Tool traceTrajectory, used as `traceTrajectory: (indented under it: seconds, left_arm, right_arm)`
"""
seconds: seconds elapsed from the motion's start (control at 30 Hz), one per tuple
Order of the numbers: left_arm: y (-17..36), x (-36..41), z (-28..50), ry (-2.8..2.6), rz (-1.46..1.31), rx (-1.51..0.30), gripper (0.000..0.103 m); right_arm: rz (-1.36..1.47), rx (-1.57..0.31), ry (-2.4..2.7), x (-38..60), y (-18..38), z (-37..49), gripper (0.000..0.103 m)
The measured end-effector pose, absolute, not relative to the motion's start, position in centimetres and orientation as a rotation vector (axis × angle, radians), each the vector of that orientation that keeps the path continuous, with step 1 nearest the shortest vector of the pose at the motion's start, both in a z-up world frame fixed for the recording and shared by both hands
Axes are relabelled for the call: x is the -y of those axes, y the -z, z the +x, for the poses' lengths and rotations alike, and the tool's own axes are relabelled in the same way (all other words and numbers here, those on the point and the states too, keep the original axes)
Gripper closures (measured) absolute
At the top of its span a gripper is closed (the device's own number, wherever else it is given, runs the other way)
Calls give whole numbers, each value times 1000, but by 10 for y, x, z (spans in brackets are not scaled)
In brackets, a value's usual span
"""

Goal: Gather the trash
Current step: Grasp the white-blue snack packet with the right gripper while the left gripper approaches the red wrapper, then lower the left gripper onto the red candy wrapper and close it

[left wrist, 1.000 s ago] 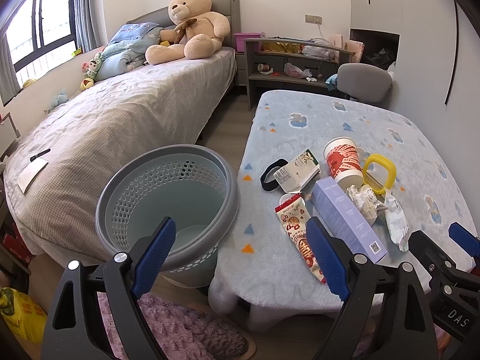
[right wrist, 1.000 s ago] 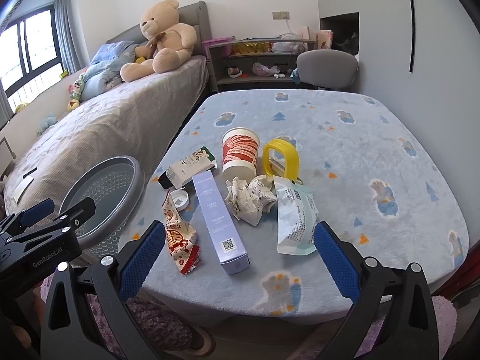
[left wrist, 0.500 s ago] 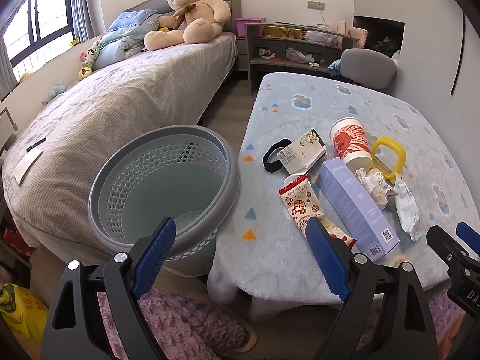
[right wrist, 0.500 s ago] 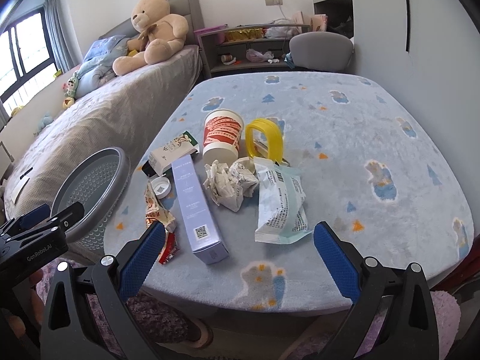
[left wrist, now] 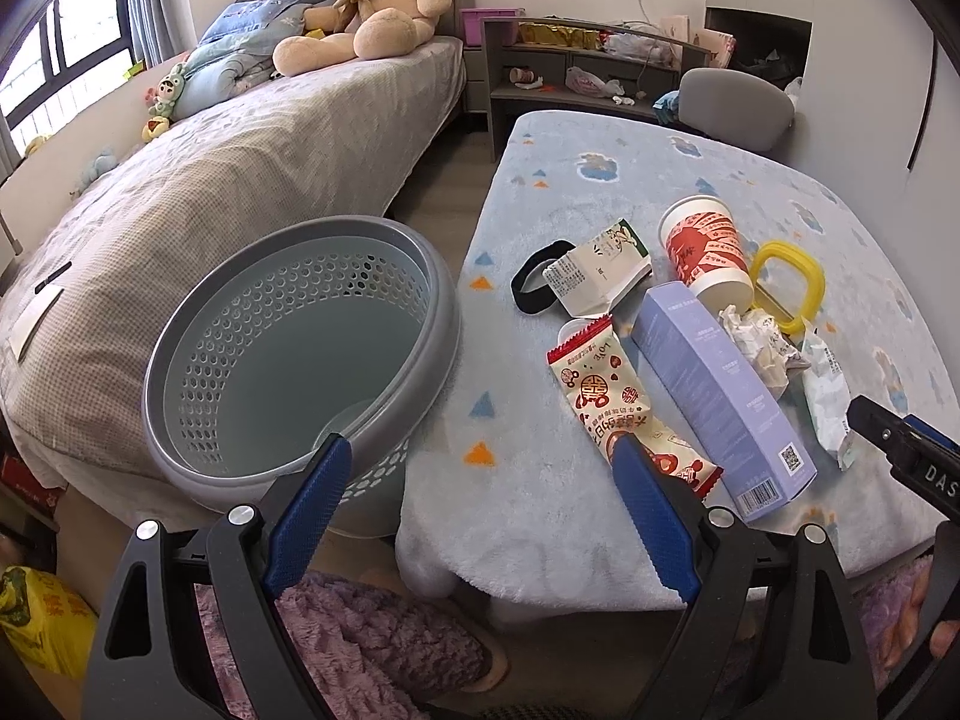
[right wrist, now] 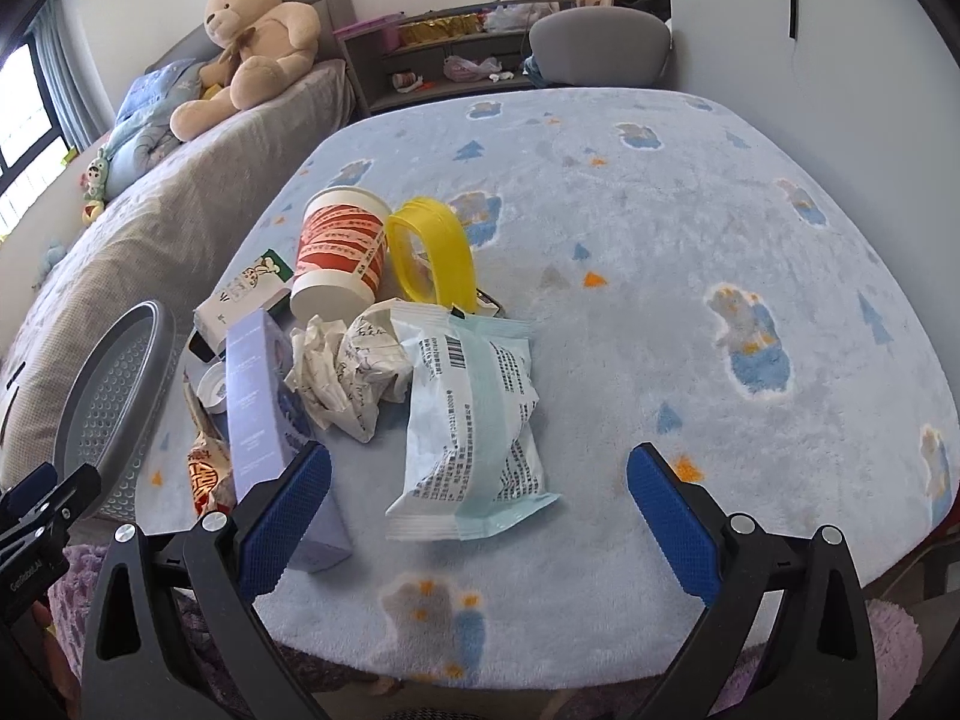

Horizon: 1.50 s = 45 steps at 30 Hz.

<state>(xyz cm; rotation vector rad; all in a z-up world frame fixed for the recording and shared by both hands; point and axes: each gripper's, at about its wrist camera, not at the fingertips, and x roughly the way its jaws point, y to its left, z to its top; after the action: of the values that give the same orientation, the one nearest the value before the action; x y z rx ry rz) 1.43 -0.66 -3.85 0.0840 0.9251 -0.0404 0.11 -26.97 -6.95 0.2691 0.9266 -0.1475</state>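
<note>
Trash lies on the blue fleece-covered table [right wrist: 690, 252]: a white and green packet [right wrist: 474, 420], crumpled paper [right wrist: 348, 366], a purple box [right wrist: 264, 402], a red paper cup [right wrist: 339, 258] on its side, a yellow ring [right wrist: 432, 258], a small carton [left wrist: 600, 273] and a red snack wrapper [left wrist: 618, 396]. A grey perforated bin [left wrist: 300, 354] stands left of the table. My right gripper [right wrist: 480, 510] is open and empty, just short of the packet. My left gripper [left wrist: 480, 510] is open and empty, at the table's near edge between bin and wrapper.
A bed [left wrist: 210, 192] with a teddy bear [left wrist: 372, 18] lies beyond the bin. A grey chair [right wrist: 600, 42] and shelves [left wrist: 570, 72] stand behind the table. A black band [left wrist: 531, 282] and a white cap [right wrist: 213, 387] lie by the carton. A purple rug [left wrist: 360, 642] covers the floor below.
Both grippers have moved forward and lower toward the table. The trash and the bin look larger and nearer. Nothing has been picked up.
</note>
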Motion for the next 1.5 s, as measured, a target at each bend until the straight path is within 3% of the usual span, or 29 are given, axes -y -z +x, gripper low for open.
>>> traceTrajectory:
  seconds: [0.43, 0.63, 0.8, 1.5]
  left_arm:
    - [47, 8, 24, 35, 85, -949, 18]
    - [48, 8, 25, 31, 81, -956, 18]
    - [48, 8, 24, 35, 77, -957, 18]
    - [45, 25, 33, 85, 61, -976, 18]
  right_arm:
    - [285, -1004, 149, 282, 97, 33, 10]
    - [250, -1021, 127, 275, 101, 39, 25]
    - [243, -1041, 106, 270, 104, 41, 47]
    - [251, -978, 98, 278, 88, 7, 48]
